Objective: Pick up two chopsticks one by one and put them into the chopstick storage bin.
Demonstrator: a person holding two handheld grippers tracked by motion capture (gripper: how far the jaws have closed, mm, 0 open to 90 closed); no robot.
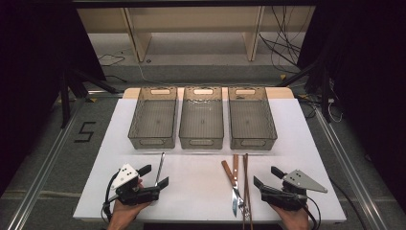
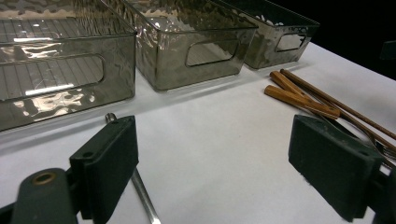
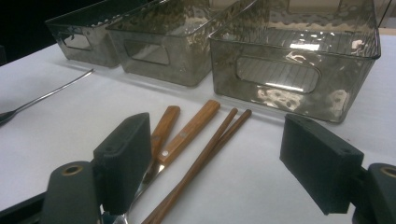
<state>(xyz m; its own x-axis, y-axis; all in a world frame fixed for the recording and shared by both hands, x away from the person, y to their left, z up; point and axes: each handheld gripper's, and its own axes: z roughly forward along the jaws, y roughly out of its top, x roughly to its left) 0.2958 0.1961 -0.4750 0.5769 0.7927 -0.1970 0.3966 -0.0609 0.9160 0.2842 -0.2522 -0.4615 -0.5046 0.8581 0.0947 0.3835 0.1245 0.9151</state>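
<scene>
Two hand-held grippers rest low on the white surface, each in one of the person's hands, both with jaws spread wide and nothing between them. The left hand-held gripper sits at the near left; a slim metal utensil lies just by its jaws, the handle running away from it toward the bins, and in the left gripper view the shaft passes beside the left jaw without being clamped. Ahead of both stand three clear grey bins in a row, side by side. To the inner side of the right hand-held gripper lie a wooden-handled knife, a second wooden-handled piece and a pair of brown chopsticks, close together; in the right gripper view the handles lie just ahead of its left jaw, untouched.
</scene>
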